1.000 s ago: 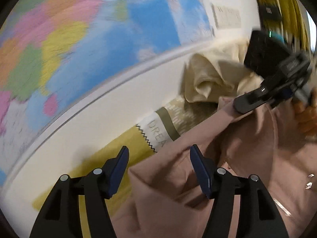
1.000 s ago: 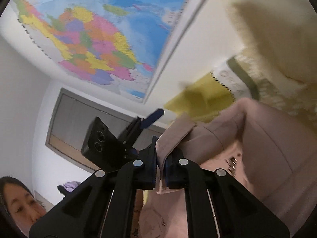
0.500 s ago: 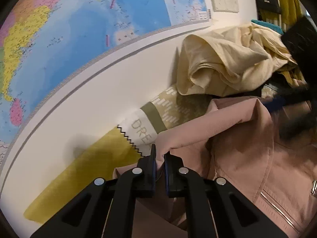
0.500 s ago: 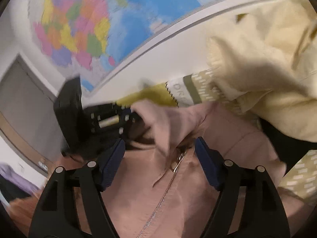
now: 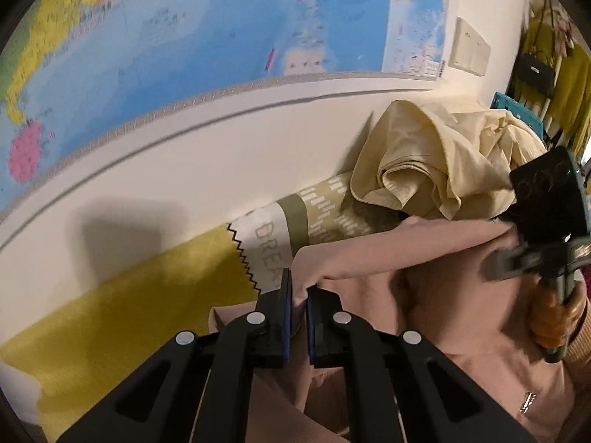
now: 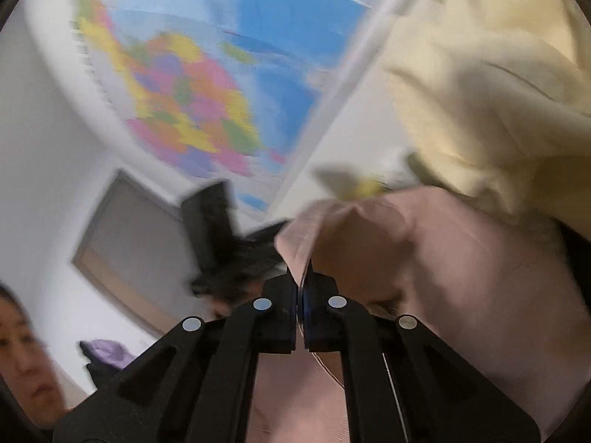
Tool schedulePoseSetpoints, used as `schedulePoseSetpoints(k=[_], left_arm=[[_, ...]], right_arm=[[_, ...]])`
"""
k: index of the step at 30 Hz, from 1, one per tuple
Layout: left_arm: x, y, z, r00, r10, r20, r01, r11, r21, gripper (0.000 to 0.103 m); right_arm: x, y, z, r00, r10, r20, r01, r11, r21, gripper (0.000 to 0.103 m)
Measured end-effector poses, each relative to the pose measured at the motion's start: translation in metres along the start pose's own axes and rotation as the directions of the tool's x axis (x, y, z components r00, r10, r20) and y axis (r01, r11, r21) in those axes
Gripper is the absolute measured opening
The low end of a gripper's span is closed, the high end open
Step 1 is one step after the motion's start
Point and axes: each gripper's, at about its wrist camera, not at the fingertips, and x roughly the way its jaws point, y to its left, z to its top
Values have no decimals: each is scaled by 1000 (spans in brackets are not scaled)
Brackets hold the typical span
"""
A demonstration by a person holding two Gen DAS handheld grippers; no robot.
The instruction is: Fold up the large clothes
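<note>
A fold of the pink jacket (image 5: 424,288) is pinched between the closed jaws of the left gripper (image 5: 298,288), while a second edge of the same garment (image 6: 424,258) is clamped by the right gripper (image 6: 300,288), its jaws drawn almost together on the cloth. The jacket is held up between the two, its lower part hanging out of frame, above a yellow-and-patterned cloth (image 5: 155,295) spread against the wall. For the fold to be made cleanly, the span between the two pinch points is best kept taut and level, the edges matched before the garment is lowered, and the zipper (image 6: 391,380) kept from bunching inside the crease. A loose grip on so little cloth could let an edge slip. Just beyond, a cream garment (image 5: 436,158) is heaped. At the far right a teal crate (image 5: 517,109) is partly seen; what is kept in it cannot be told. A wall map (image 5: 221,26) is hung behind.
</note>
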Motion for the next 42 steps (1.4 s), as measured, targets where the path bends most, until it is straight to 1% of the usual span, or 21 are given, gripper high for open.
schedulePoseSetpoints(k=[2, 4, 5, 6, 7, 11, 13, 14, 16, 17, 18, 20, 24, 26, 29, 30, 34, 37, 38, 39, 42], left_arm=[[6, -2, -1, 999, 31, -16, -31, 999, 11, 5], [11, -6, -3, 998, 50, -24, -49, 999, 23, 5], [12, -5, -2, 999, 46, -22, -45, 999, 23, 5], [12, -5, -2, 999, 44, -19, -43, 999, 25, 6], [12, -5, -1, 998, 53, -18, -52, 998, 29, 6], [15, -6, 3, 997, 68, -28, -68, 997, 26, 6], [15, -6, 5, 997, 77, -25, -76, 997, 21, 6], [17, -6, 6, 997, 80, -23, -79, 997, 19, 6], [11, -9, 8, 995, 98, -3, -98, 995, 25, 5], [7, -11, 9, 994, 111, 13, -111, 993, 32, 5], [3, -14, 11, 992, 124, 31, -125, 991, 39, 5], [-7, -20, 14, 987, 141, 73, -145, 988, 56, 5], [-17, -20, 11, 990, 108, 88, -114, 992, 62, 12], [-14, -13, 6, 994, 96, 58, -100, 993, 70, 18], [-13, 3, -3, 993, 110, 32, -111, 993, 30, 49], [-14, 8, -6, 996, 89, 32, -90, 996, 26, 50], [-2, 22, -14, 996, 77, -48, -78, 997, -4, 69], [17, 19, -18, 989, 75, -129, -75, 997, 9, 64], [24, 19, -22, 986, 47, -159, -47, 999, 2, 35], [27, 22, -24, 984, 41, -174, -43, 999, -6, 19], [17, 24, -23, 991, 82, -104, -85, 996, -29, 11]], right_arm=[[-2, -4, -1, 986, -163, -18, 163, 987, -6, 19], [-10, 3, -2, 978, -208, -4, 208, 978, -28, 46], [-15, 10, -2, 965, -261, 17, 262, 964, -53, 68], [-21, 23, -2, 944, -326, 55, 330, 938, -103, 72], [-24, 33, -3, 930, -359, 77, 367, 920, -141, 72], [-7, 75, -5, 830, -531, 168, 553, 749, -365, 82], [20, 89, -11, 769, -613, 184, 612, 620, -491, 83], [37, 93, -13, 715, -665, 216, 651, 522, -550, 82], [61, 86, -5, 654, -721, 228, 680, 429, -595, 76], [64, 82, -3, 647, -730, 221, 681, 423, -598, 67], [68, 77, 2, 640, -739, 211, 680, 417, -604, 45], [75, 70, 17, 671, -723, 164, 639, 451, -623, 6], [62, 62, 39, 704, -700, 123, 628, 531, -569, 6], [68, 62, 36, 680, -728, 88, 605, 489, -628, 14], [71, 59, 30, 654, -751, 85, 597, 444, -668, 10], [70, 54, 32, 646, -759, 80, 607, 448, -656, 7], [68, 43, 39, 671, -740, 55, 608, 506, -612, 7], [57, 34, 44, 697, -716, 42, 600, 550, -580, 7], [55, 32, 46, 708, -704, 42, 596, 565, -571, 7], [54, 30, 48, 714, -699, 43, 595, 573, -563, 7], [43, 25, 49, 739, -673, 26, 580, 617, -531, 5]])
